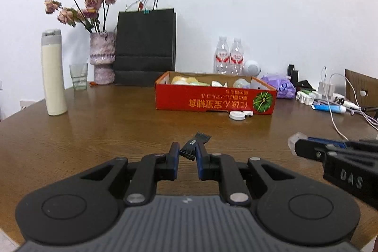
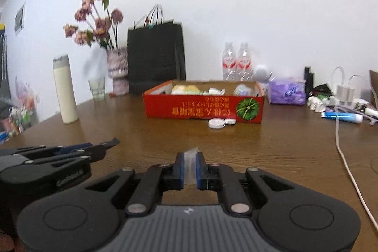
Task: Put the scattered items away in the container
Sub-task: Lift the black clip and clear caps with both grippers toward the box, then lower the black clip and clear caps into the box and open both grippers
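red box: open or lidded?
Open. The red box has no lid; items inside show above its front wall in both wrist views.

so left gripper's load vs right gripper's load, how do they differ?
The left gripper pinches a black sachet; the right gripper pinches a clear plastic piece. The sachet is opaque, printed, and sits tilted, poking past the fingertips; the clear piece is see-through and sits straight between the pads. Both are small, gripped above the table, short of the red box.
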A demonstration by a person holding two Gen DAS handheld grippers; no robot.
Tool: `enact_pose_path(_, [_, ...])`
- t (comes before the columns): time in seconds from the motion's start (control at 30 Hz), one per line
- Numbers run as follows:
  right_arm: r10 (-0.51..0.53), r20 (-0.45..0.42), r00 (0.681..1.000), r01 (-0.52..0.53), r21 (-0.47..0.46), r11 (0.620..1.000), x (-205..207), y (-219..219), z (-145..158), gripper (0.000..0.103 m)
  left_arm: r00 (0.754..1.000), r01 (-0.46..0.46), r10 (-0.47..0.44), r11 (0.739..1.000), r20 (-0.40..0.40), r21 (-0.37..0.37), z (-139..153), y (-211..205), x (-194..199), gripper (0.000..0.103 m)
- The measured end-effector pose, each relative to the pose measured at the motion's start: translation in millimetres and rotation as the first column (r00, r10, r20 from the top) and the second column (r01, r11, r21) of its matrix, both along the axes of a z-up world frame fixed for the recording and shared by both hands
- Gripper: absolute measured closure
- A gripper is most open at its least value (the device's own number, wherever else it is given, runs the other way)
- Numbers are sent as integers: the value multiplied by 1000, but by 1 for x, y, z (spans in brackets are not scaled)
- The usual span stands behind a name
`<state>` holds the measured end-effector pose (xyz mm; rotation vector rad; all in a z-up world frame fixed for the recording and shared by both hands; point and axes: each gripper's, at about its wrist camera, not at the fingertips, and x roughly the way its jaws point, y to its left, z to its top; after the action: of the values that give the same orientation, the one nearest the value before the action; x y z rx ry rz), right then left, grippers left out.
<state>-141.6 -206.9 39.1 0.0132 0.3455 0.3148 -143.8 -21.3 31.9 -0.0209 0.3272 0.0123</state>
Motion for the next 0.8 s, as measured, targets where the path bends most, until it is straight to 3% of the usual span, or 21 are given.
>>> enact_pose_path(0.17, [-25, 60, 998, 22, 43, 999, -18, -8, -1, 95, 998, -11, 9, 999, 61, 32, 6, 0, -15, 88])
enact_pose_path(0.47, [-38, 102, 994, 32, 56, 998, -23, -11, 7, 95, 997, -22, 20, 999, 72, 25, 9, -1, -18, 88])
enact_pose_path(0.57, [-43, 100, 994, 38, 52, 998, -14, -12, 12, 95, 995, 16, -19, 999, 103, 31, 26, -4, -3, 88])
enact_pose_path(0.7, [-45, 156, 987, 40, 31, 999, 14, -13, 36, 94, 974, 18, -31, 998, 223, 61, 57, -7, 22, 87])
enact_pose_path(0.8, [-44, 172, 984, 41, 23, 999, 46, -11, 50, 94, 976, 51, -63, 997, 209, 66, 72, -10, 56, 87])
